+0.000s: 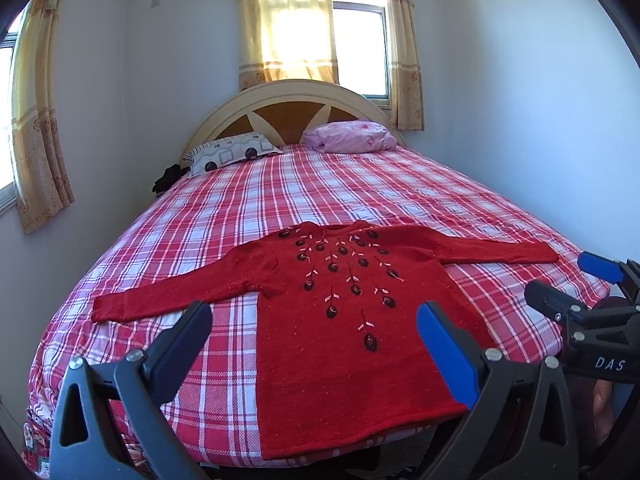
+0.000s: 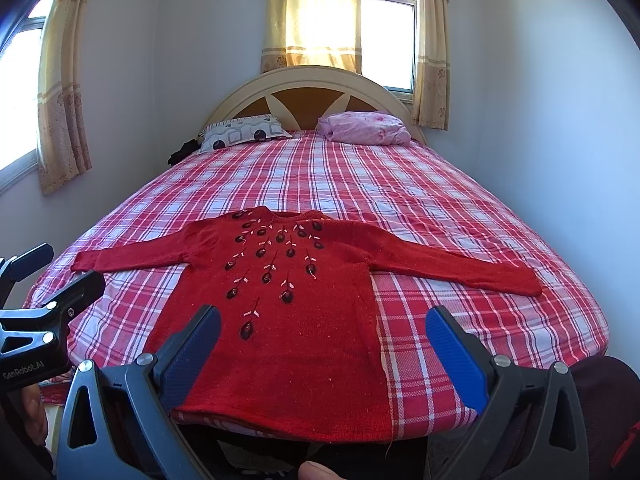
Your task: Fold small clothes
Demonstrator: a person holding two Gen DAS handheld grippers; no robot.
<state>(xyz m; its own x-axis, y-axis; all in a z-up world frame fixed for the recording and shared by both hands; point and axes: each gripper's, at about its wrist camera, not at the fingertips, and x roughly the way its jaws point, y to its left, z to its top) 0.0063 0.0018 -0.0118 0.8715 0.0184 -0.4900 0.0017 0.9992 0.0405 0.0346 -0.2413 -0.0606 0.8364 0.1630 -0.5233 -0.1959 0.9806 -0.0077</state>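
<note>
A small red knitted sweater (image 1: 344,332) (image 2: 288,320) with dark embroidered flowers lies flat, front up, on the checked bed (image 1: 360,192) (image 2: 360,176), both sleeves spread sideways and its hem at the near edge. My left gripper (image 1: 316,324) hovers open over the sweater's lower left part, holding nothing. My right gripper (image 2: 324,328) is open above the lower right part, also with nothing between its fingers. The right gripper (image 1: 568,280) also shows at the right edge of the left wrist view. At the left edge of the right wrist view the left gripper (image 2: 52,268) appears.
A patterned pillow (image 1: 232,154) and a pink bundle of bedding (image 1: 350,138) lie by the headboard (image 1: 292,108). A dark item (image 1: 168,178) sits at the bed's far left corner. Walls close in on both sides; curtained windows (image 1: 360,40) stand behind.
</note>
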